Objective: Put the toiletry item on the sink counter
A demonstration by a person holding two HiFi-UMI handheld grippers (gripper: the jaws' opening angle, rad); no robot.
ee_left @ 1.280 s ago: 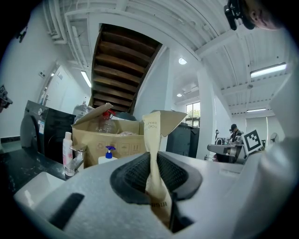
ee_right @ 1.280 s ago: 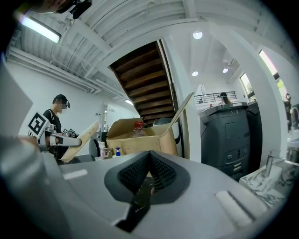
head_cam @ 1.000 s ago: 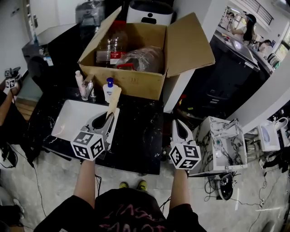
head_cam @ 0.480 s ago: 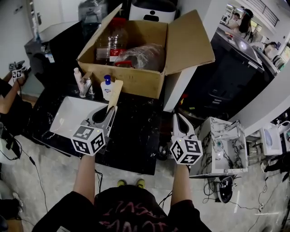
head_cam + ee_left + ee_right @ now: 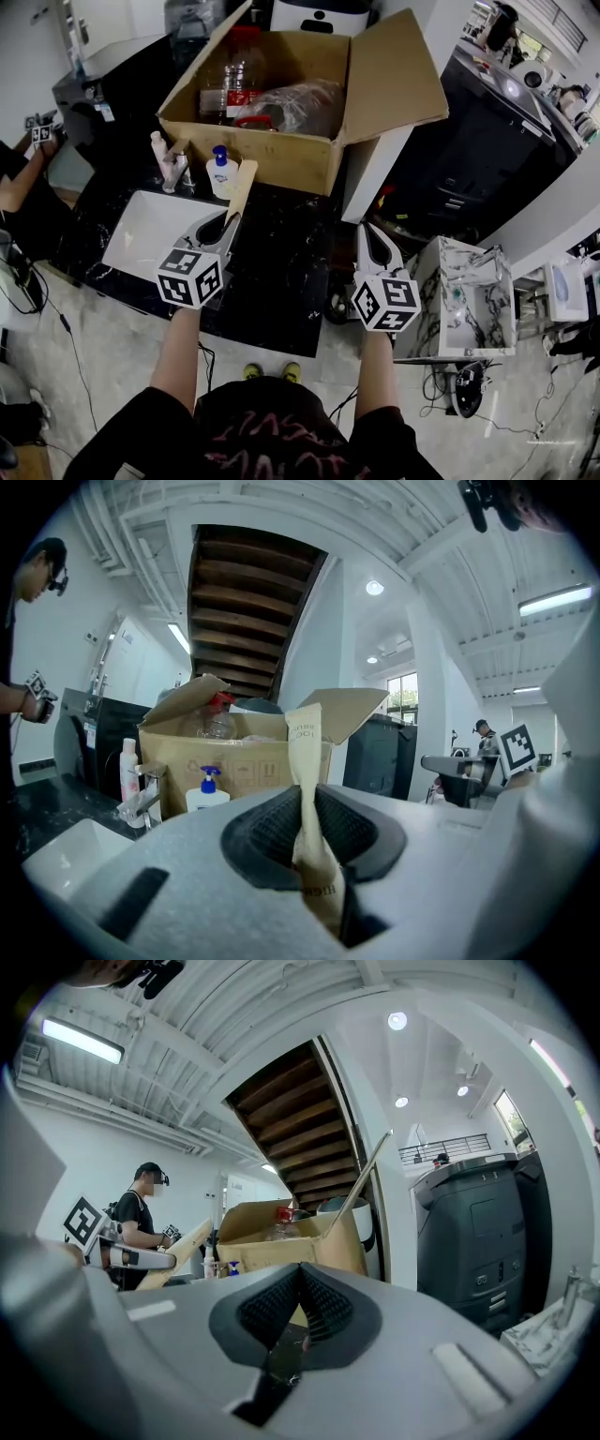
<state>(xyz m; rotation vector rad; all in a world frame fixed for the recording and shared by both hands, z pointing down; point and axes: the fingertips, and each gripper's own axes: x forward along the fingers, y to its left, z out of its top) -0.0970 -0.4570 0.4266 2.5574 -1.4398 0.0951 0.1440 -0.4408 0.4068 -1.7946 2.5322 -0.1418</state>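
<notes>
My left gripper (image 5: 228, 223) is shut on a beige toiletry tube (image 5: 240, 185), which sticks up and forward out of its jaws. In the left gripper view the tube (image 5: 305, 761) is pinched between the dark ribbed pads (image 5: 267, 822). It hangs over the black marble sink counter (image 5: 281, 267), at the right rim of the white basin (image 5: 141, 239). My right gripper (image 5: 367, 230) is shut with nothing in it, over the counter's right edge; in the right gripper view its pads (image 5: 323, 1307) meet.
An open cardboard box (image 5: 281, 155) with bottles and a bag stands at the back of the counter. A blue-capped pump bottle (image 5: 220, 176), a faucet (image 5: 178, 169) and a pink bottle (image 5: 159, 150) stand behind the basin. A person's arm (image 5: 19, 183) is at the left. A white marbled cabinet (image 5: 459, 300) stands right.
The head view has shifted a little. Both grippers keep nearly the same places, and the tube stays in the left gripper.
</notes>
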